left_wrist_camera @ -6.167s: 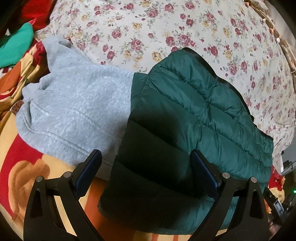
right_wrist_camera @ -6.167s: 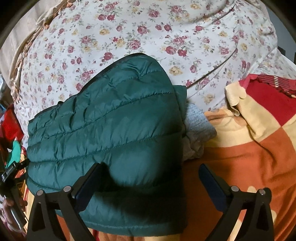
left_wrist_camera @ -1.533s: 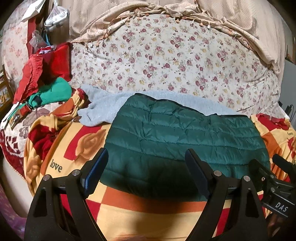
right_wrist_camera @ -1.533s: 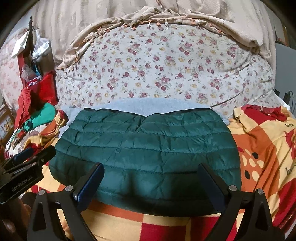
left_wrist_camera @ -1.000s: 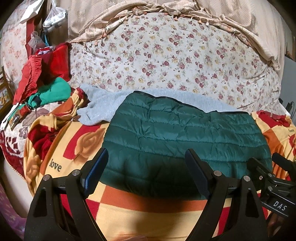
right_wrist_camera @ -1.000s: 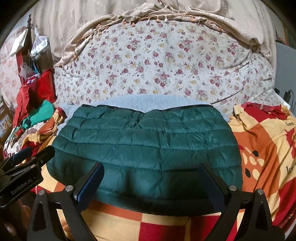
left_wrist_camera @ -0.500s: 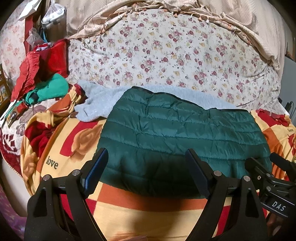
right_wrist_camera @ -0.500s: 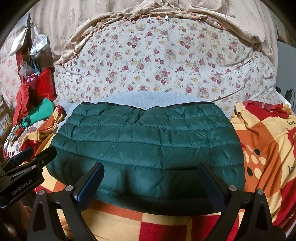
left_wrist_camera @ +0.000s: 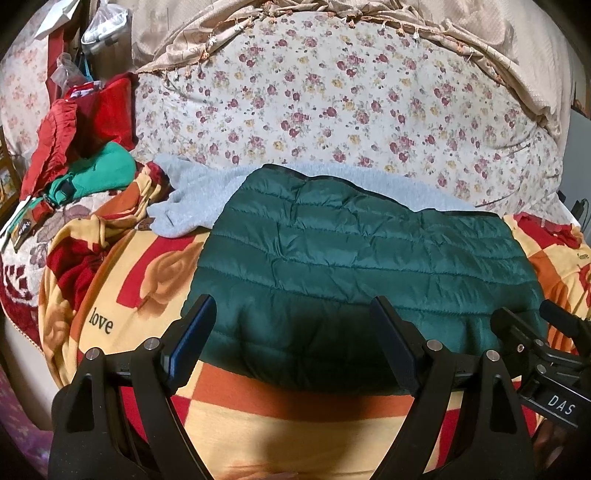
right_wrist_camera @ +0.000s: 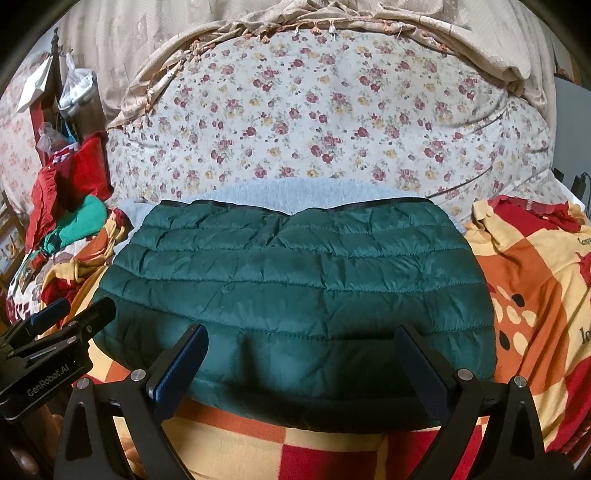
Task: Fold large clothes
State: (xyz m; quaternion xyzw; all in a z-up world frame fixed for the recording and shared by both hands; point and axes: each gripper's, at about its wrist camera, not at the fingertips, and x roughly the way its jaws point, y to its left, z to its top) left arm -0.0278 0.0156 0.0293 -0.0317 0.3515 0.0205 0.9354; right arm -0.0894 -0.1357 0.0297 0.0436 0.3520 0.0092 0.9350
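You are working over a bed spread with a red, orange and yellow checked blanket (left_wrist_camera: 288,417) that carries the printed word "love" on its left part. Behind it rises a cream floral quilt (left_wrist_camera: 332,107), with a beige fringed cloth (right_wrist_camera: 258,26) draped along its top. At the far left sits a heap of red clothes (left_wrist_camera: 74,125) with a bright green garment (left_wrist_camera: 99,173) lying against it.

Your left gripper (left_wrist_camera: 293,332) is held low at the blanket's near edge, level and pointing toward the quilt, its two blue-padded fingers (left_wrist_camera: 192,332) spread wide with nothing between them. Your right gripper (right_wrist_camera: 301,363) is posed the same way just beside it, fingers spread wide and empty. Each tool shows at the edge of the other's camera view. Neither one touches any fabric; both hang above the near hem.

The dark green puffer jacket (right_wrist_camera: 295,288) lies in the middle of the blanket, folded into a broad flat block with horizontal quilted channels and a thin black trim along its far edge. Its surface is lightly wrinkled. It sits on top of a light grey fleece sweatshirt (left_wrist_camera: 195,199), which sticks out past the jacket's left side and shows as a pale strip behind its far edge, up against the floral quilt.
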